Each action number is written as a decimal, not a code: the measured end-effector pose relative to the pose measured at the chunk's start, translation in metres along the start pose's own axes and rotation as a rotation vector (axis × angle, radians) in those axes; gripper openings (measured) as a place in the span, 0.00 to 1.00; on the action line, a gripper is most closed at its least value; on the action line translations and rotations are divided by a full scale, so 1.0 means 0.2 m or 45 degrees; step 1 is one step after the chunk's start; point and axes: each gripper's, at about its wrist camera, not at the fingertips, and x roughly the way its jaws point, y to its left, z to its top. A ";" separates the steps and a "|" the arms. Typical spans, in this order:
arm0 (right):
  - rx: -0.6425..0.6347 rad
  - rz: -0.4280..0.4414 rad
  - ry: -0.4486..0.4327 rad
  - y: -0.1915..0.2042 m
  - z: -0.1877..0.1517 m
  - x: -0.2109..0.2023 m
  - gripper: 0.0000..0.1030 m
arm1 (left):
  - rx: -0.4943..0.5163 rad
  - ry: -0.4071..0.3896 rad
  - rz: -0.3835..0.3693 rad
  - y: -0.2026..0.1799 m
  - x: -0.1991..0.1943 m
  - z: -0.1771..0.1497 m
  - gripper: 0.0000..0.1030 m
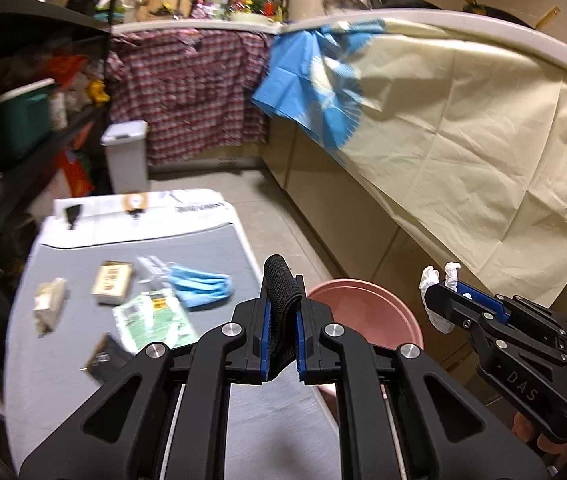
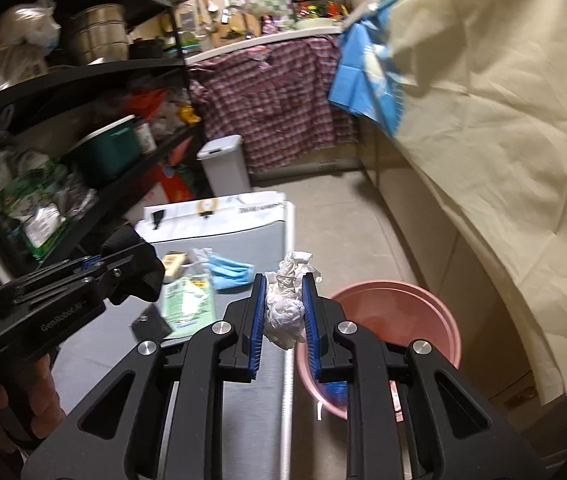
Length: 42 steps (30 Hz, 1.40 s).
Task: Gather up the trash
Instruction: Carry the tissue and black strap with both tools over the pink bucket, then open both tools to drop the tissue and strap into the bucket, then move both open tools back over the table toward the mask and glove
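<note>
My left gripper point(image 1: 282, 304) is shut on a folded black fabric strap point(image 1: 280, 292), held over the table's right edge beside the pink bucket point(image 1: 367, 312). My right gripper point(image 2: 285, 304) is shut on a crumpled white tissue point(image 2: 285, 304), held above the table edge just left of the pink bucket point(image 2: 387, 320). The right gripper also shows in the left wrist view point(image 1: 439, 292), over the bucket's right side. On the grey table point(image 1: 123, 380) lie a blue face mask point(image 1: 201, 288), a green packet point(image 1: 151, 320), a small cardboard box point(image 1: 111, 282) and other scraps.
The pink bucket stands on the tiled floor right of the table. A white lidded bin point(image 1: 125, 156) stands beyond the table. Black shelving point(image 2: 83, 80) packed with goods lines the left. A cream cloth point(image 1: 463, 140) hangs over the counter on the right.
</note>
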 end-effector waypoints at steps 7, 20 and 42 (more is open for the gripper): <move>0.041 -0.074 0.043 -0.24 0.04 0.11 0.18 | 0.060 0.091 -0.098 -0.20 0.32 0.02 0.09; 0.118 -0.166 0.140 -0.62 -0.03 0.37 0.18 | 0.110 0.231 -0.157 -0.42 0.78 -0.05 0.09; 0.202 -0.225 0.229 -0.75 -0.15 0.49 0.48 | 0.139 0.350 -0.038 -0.46 0.95 -0.11 0.52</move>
